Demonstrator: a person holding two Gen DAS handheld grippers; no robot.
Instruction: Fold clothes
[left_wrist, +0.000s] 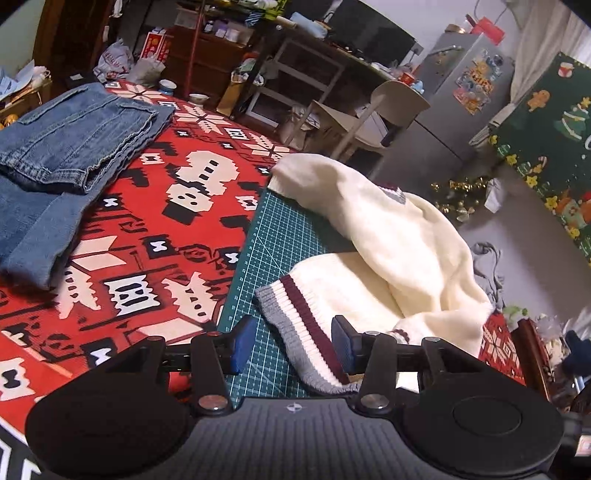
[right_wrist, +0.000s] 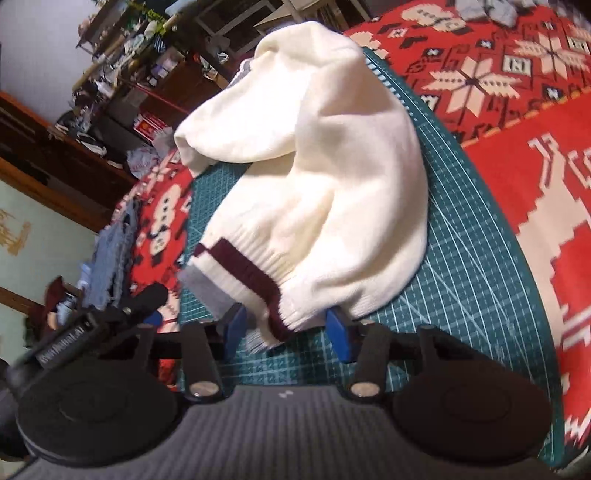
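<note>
A cream knit sweater (left_wrist: 399, 251) with a maroon and grey striped hem lies bunched on a green cutting mat (left_wrist: 280, 236). In the left wrist view my left gripper (left_wrist: 291, 343) stands open low over the mat, one corner of the striped hem (left_wrist: 306, 332) lying between its blue pads without being pinched. In the right wrist view the sweater (right_wrist: 325, 177) fills the middle. My right gripper (right_wrist: 286, 332) is open around another part of the hem (right_wrist: 258, 280), whose fabric droops loosely between the pads. The left gripper's black body (right_wrist: 140, 306) shows at that view's left edge.
Folded blue jeans (left_wrist: 74, 147) lie at the left on the red patterned cloth (left_wrist: 155, 236) that covers the surface under the mat. Past the far edge stand a chair (left_wrist: 373, 118), a fridge (left_wrist: 461, 96) and cluttered shelves. The mat (right_wrist: 461, 280) ends close to the sweater's right side.
</note>
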